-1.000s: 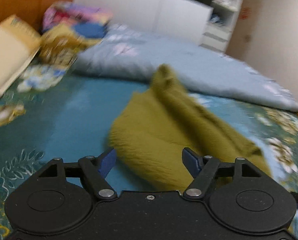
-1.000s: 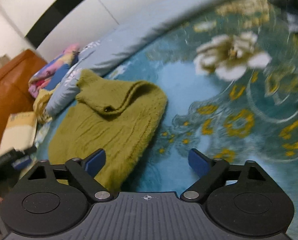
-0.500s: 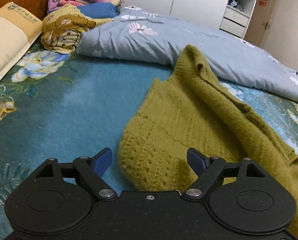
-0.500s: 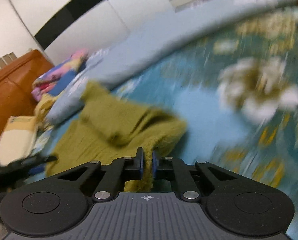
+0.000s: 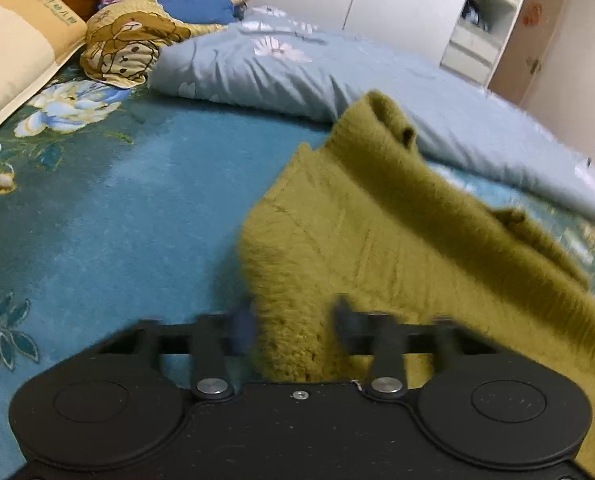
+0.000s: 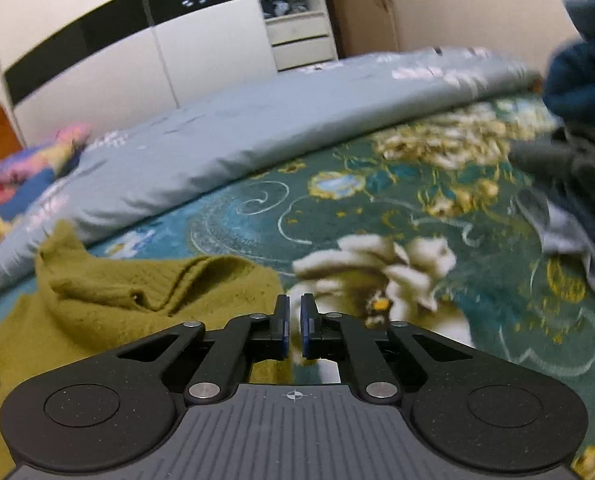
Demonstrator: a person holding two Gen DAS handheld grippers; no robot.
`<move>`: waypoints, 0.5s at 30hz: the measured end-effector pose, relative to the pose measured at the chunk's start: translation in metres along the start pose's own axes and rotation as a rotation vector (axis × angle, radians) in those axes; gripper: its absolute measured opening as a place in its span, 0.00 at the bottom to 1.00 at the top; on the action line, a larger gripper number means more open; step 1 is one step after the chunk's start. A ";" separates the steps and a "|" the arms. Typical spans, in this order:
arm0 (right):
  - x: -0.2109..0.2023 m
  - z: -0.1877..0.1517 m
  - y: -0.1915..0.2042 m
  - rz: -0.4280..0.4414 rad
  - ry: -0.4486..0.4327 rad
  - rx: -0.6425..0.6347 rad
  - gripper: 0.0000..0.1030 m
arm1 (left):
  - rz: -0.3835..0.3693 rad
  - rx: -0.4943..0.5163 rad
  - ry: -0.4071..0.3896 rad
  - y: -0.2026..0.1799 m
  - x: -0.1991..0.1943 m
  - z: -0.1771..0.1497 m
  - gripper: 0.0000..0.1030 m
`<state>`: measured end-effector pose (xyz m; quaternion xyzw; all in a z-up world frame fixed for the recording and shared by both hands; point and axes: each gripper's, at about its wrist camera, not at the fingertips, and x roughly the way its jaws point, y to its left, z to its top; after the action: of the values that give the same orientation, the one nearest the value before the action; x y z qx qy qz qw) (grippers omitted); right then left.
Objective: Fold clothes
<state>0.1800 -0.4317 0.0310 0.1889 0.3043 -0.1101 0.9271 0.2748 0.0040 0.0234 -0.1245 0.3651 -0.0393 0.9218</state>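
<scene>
An olive-green knitted sweater lies on the teal flowered bedspread. My left gripper has its fingers partly closed around the sweater's near corner; the fingers are blurred. In the right wrist view the sweater lies at the lower left, partly folded over itself. My right gripper is shut with its blue pads nearly touching, right at the sweater's right edge; whether fabric is between them is hidden.
A light blue quilt lies along the far side of the bed. A cream pillow and bundled colourful bedding sit at the headboard. Dark clothes lie at the right. White wardrobes stand behind.
My left gripper's fingers have closed in from wide open onto the sweater's corner. My right gripper, shut since half a second ago, has swung right so the sweater sits lower left.
</scene>
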 end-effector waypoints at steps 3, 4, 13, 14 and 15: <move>-0.008 -0.008 -0.008 0.066 0.037 0.040 0.10 | -0.028 -0.038 -0.047 -0.003 -0.016 0.000 0.14; -0.013 -0.013 -0.008 0.085 0.048 0.039 0.18 | -0.042 -0.051 -0.061 -0.003 -0.024 -0.001 0.14; -0.032 -0.063 -0.009 0.155 0.184 0.034 0.59 | -0.122 -0.222 -0.134 0.017 -0.095 -0.034 0.13; -0.033 -0.068 -0.008 0.156 0.190 0.036 0.59 | -0.125 -0.228 -0.136 0.020 -0.102 -0.039 0.13; -0.036 -0.070 -0.006 0.164 0.194 0.027 0.59 | -0.127 -0.232 -0.138 0.023 -0.110 -0.045 0.13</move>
<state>0.1133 -0.4049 -0.0010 0.2354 0.3748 -0.0191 0.8965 0.1632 0.0356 0.0590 -0.2554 0.2945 -0.0467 0.9197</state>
